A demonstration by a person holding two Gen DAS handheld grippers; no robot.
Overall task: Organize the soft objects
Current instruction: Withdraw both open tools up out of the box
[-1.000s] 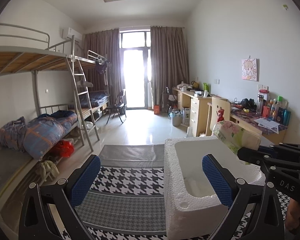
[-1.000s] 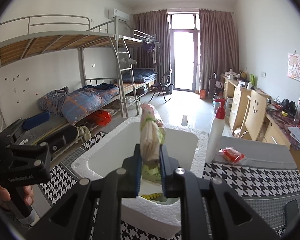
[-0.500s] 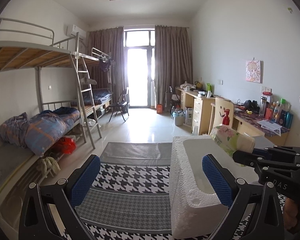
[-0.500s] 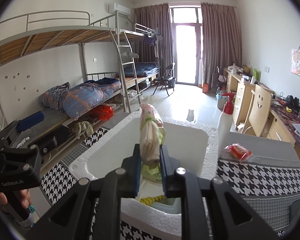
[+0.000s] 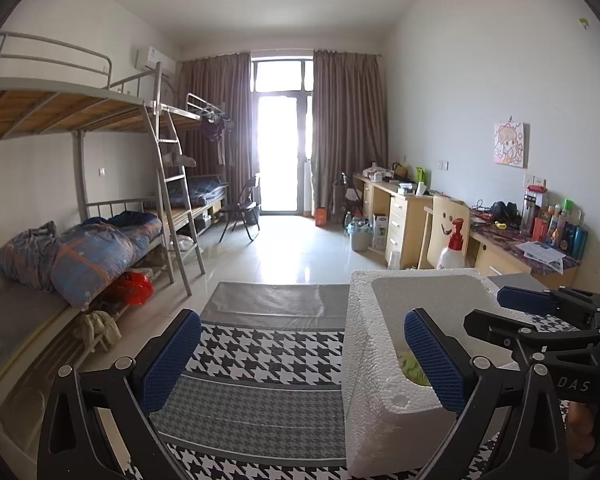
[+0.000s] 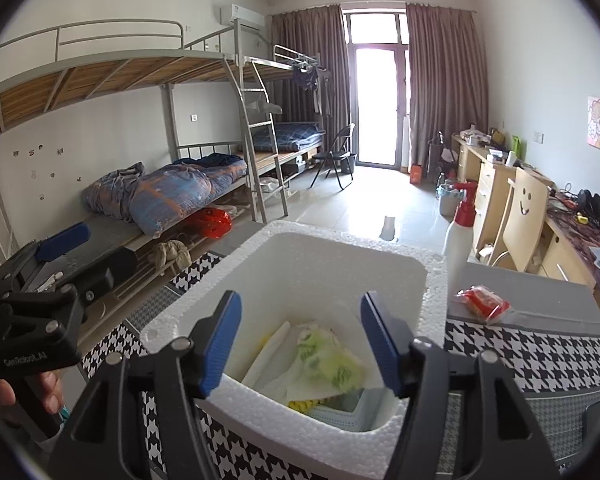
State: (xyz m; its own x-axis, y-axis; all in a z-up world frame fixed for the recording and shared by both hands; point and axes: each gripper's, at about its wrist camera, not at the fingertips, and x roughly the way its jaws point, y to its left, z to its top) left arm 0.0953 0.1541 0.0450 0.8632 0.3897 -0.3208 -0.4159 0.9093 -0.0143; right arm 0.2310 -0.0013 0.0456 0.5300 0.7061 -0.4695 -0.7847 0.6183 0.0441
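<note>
Dorm room, bunks at left, houndstooth table (image 6: 540, 344) in front. Left gripper (image 5: 300, 356) hovering wide and empty, foam box (image 6: 300, 264) to its right. Right gripper (image 6: 300, 340) just opening over the box, tissue pack (image 6: 328, 364) lying below inside. Red packet (image 6: 482, 300) waiting rightward, nearer the right gripper, bottle (image 6: 458, 236) standing between.

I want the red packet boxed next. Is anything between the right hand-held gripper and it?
Only the foam box's right wall: the right hand-held gripper, jaws just opened, hangs over the box, and the red packet lies beyond it.
</note>
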